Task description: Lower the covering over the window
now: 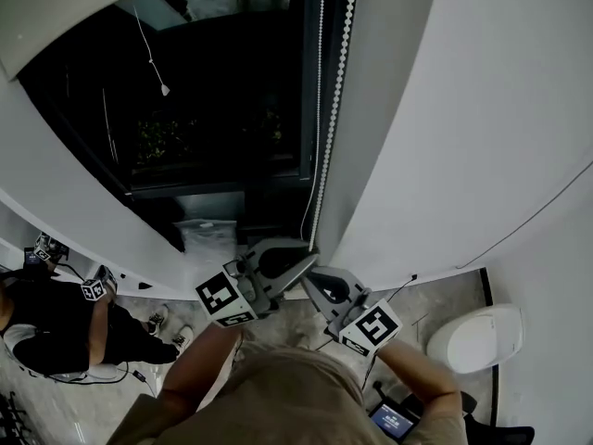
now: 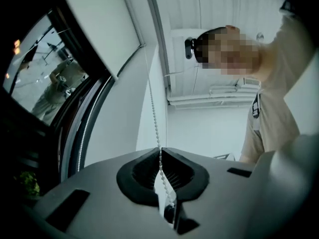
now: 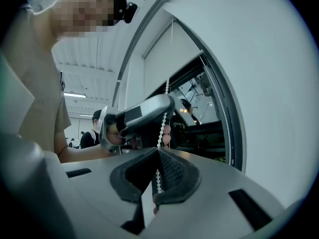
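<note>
Wearer's shirt: nearest the head camera, with both forearms reaching forward to the window side.
Blind: the covering. It sits high and covers only the upper part of the opening.
Window: dark glass, mostly bare below the blind, so most of the lowering looks undone.
Left tongs: closed on the bead chain. The tips meet around one strand, which runs straight up and taut from them.
Bead chain, routing: two strands hang along the frame's right edge. I cannot tell which strand each pair of tongs holds.
Right tongs: closed on the chain too, just below and beside the left pair, beads pinched at the tips.
Why stacked (judged): this is a hand-over-hand pull. One grip keeps the tension while the other takes a fresh hold higher up.
Risk (judged): the beads are small and could slip through the pads if the pull comes at an angle.
</note>
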`<control>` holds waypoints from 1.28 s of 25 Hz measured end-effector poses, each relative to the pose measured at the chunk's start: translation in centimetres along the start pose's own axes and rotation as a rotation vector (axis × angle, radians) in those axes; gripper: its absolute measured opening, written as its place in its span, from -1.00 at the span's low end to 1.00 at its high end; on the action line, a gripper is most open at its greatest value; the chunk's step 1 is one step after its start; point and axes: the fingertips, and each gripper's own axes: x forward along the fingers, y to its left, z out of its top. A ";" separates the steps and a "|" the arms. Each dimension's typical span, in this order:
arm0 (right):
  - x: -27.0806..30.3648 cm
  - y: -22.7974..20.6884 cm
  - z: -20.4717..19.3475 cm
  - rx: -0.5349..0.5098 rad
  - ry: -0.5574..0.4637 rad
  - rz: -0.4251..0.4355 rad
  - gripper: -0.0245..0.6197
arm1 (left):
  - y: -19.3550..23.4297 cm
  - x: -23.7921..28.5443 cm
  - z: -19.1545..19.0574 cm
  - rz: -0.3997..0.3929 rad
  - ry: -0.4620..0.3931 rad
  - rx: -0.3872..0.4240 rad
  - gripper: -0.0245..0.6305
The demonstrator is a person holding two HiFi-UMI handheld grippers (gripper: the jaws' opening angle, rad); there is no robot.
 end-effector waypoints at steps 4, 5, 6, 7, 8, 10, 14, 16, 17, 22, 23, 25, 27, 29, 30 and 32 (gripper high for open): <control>-3.0 -0.6 2.7 -0.062 -0.134 -0.038 -0.83 | 0.3 -1.6 0.3 0.047 0.005 0.001 -0.85; -3.7 -1.1 3.5 -0.049 -0.166 -0.041 -0.67 | 0.3 -2.1 -0.1 0.059 0.025 0.004 -0.85; -4.0 -1.5 4.6 -0.033 -0.189 -0.039 -0.63 | 0.3 -2.5 -0.9 0.067 0.052 0.005 -0.85; -3.8 -1.8 5.7 -0.025 -0.203 -0.034 -0.62 | 0.3 -2.7 -2.1 0.073 0.084 0.001 -0.85; -3.3 -1.9 6.7 -0.030 -0.209 -0.027 -0.62 | 0.2 -2.9 -3.5 0.073 0.114 -0.012 -0.85; -1.8 -1.7 8.1 -0.049 -0.194 -0.011 -0.62 | -0.6 -2.8 -6.3 0.057 0.159 -0.052 -0.85; 0.5 -1.8 8.5 -0.058 -0.157 -0.018 -0.66 | -2.4 -2.8 -8.3 0.028 0.164 -0.117 -0.85; 0.7 -1.6 8.5 -0.037 -0.163 -0.014 -0.88 | -2.6 -3.2 -8.0 0.027 0.161 -0.108 -0.85; 0.7 -1.6 8.5 -0.024 -0.168 -0.013 -0.89 | -2.6 -3.5 -7.7 0.023 0.157 -0.098 -0.85; 1.0 -1.1 2.2 0.030 -0.017 0.010 -0.90 | 0.9 -5.2 -2.5 0.059 -0.037 -0.166 -0.45; 1.1 -0.7 0.4 0.044 0.023 0.020 -0.90 | 1.3 -4.8 -1.0 0.061 -0.063 -0.151 -0.45; 0.9 -0.2 -0.9 0.049 0.048 0.028 -0.90 | 1.1 -3.0 1.2 0.030 -0.076 -0.102 -0.45; 1.0 0.1 -0.8 0.046 0.038 0.031 -0.90 | 0.5 -1.1 1.8 -0.002 -0.038 -0.047 -0.46; 1.0 0.5 -0.8 0.042 0.031 0.033 -0.90 | 0.2 -0.1 1.1 -0.009 0.022 -0.021 -0.84; 0.8 0.7 -0.6 0.030 0.028 0.035 -0.90 | 0.1 0.1 0.9 -0.007 0.040 -0.028 -0.84; -0.3 0.7 0.4 0.011 -0.013 0.035 -0.90 | 0.5 0.0 0.7 0.023 0.066 -0.018 -0.85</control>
